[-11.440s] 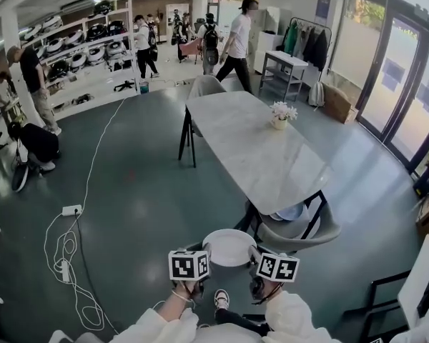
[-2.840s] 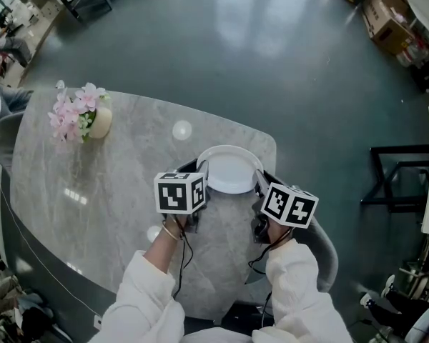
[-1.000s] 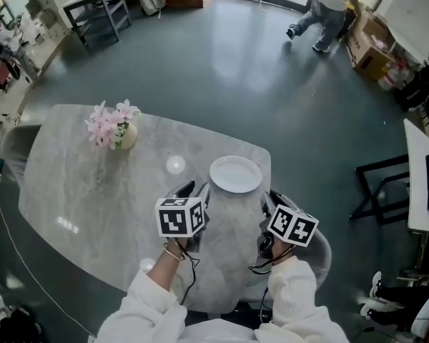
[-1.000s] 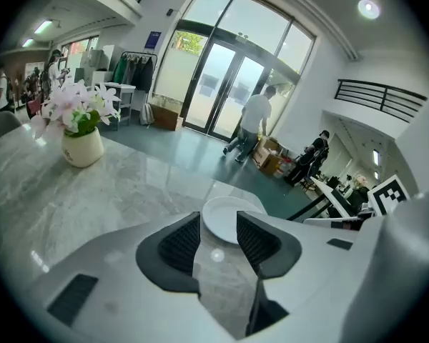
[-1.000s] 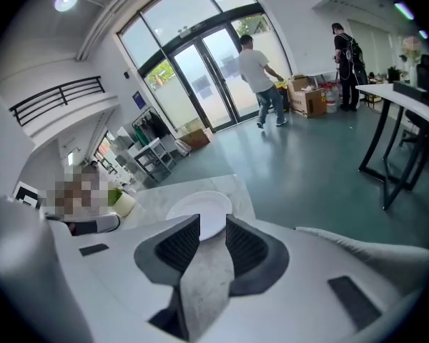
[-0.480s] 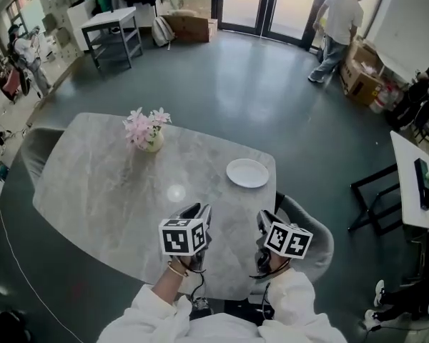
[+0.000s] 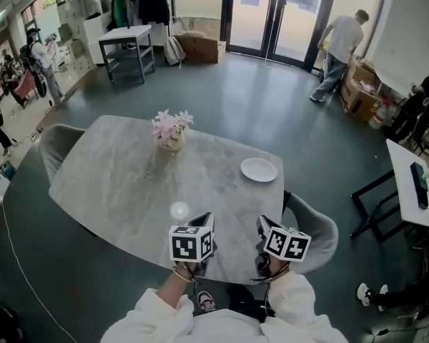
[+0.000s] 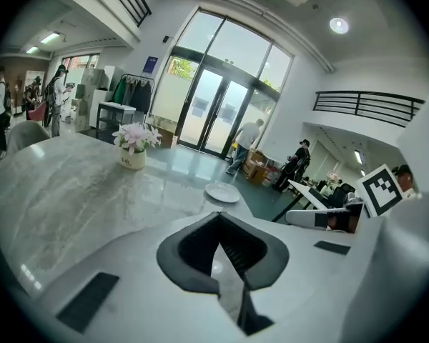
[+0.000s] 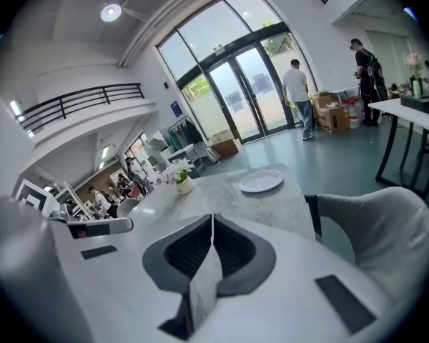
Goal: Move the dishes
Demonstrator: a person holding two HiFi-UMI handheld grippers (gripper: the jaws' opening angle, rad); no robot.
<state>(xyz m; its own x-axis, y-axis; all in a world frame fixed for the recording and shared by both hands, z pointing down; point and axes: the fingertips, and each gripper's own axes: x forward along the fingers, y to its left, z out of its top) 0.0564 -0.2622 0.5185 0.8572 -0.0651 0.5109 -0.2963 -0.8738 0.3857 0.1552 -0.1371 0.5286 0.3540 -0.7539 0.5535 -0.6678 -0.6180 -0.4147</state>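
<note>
The plate (image 7: pixel 259 169) lies flat on the marble surface (image 7: pixel 121 184), near its far right corner, at about 1 o'clock from the right tool (image 7: pixel 263 225) and well apart from both tools. A vase of pink flowers (image 7: pixel 171 131) stands further in, at about 11 o'clock from the left tool (image 7: pixel 201 219).

Both tools hang over the near edge of the surface. Their jaws have just been closing, and each pair is now clenched with nothing between the pads. In the left gripper view the left tool (image 8: pixel 219 243) shows only bare marble past its tips. The right gripper view shows the same for the right tool (image 9: pixel 212 233), with the plate (image 9: pixel 262 181) far ahead.

Judging from this, the plate is set down and the step in hand is getting clear of it.

- Keep both tools raised over the surface, so that neither clips the near edge or the grey chair (image 7: pixel 316 229) at 3 o'clock.
- Look once at the plate: it sits close to the corner. It appears wholly on the marble, and a nudge towards 10 o'clock would give it more margin only if more dishes must share that corner.
- If another dish is to be fetched, spread the jaws again before reaching in.
- A shallow, glossy plate probably slips easily, so take it by opposite rims with even pressure from both tools.
- Carry it level and low.
- Keep any new dish well apart from the flowers, which look light enough to tip.
</note>
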